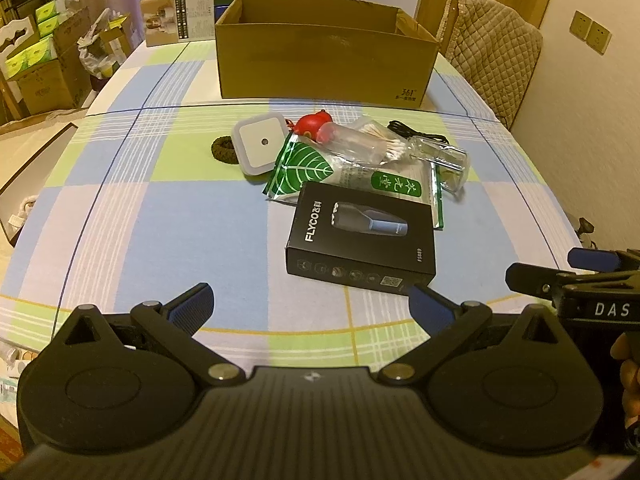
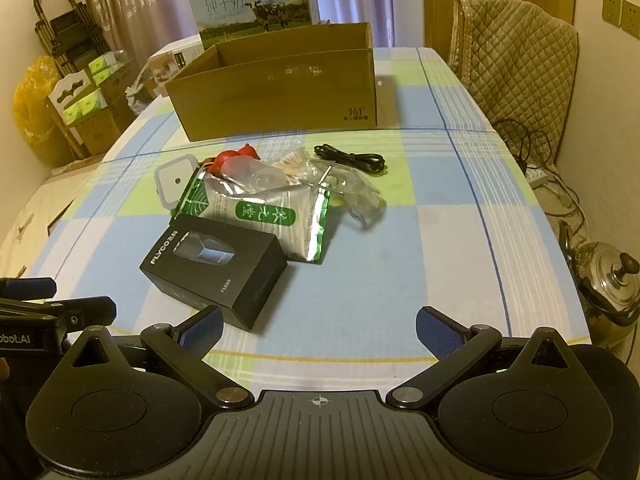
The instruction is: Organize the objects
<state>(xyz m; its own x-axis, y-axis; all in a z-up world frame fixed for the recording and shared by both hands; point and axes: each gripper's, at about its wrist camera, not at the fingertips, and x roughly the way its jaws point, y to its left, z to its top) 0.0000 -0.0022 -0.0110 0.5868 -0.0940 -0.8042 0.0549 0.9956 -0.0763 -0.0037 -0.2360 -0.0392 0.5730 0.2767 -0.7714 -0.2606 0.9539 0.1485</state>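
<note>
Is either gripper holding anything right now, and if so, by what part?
Nothing is held. The left gripper and right gripper both have open, empty jaws, short of the black box.

Both cameras sit low behind their own fingers at the near edge of the checked table [image 1: 120,208], looking forward and slightly down across it toward the cardboard box [image 1: 324,60] at the far side. The left wrist view faces the box nearly square on; the right wrist view looks from further right, seeing the box [image 2: 280,92] at an angle. Both share the table, box, black carton [image 1: 360,240] and quilted chair [image 2: 516,52]; each catches the other gripper at its edge.
</note>
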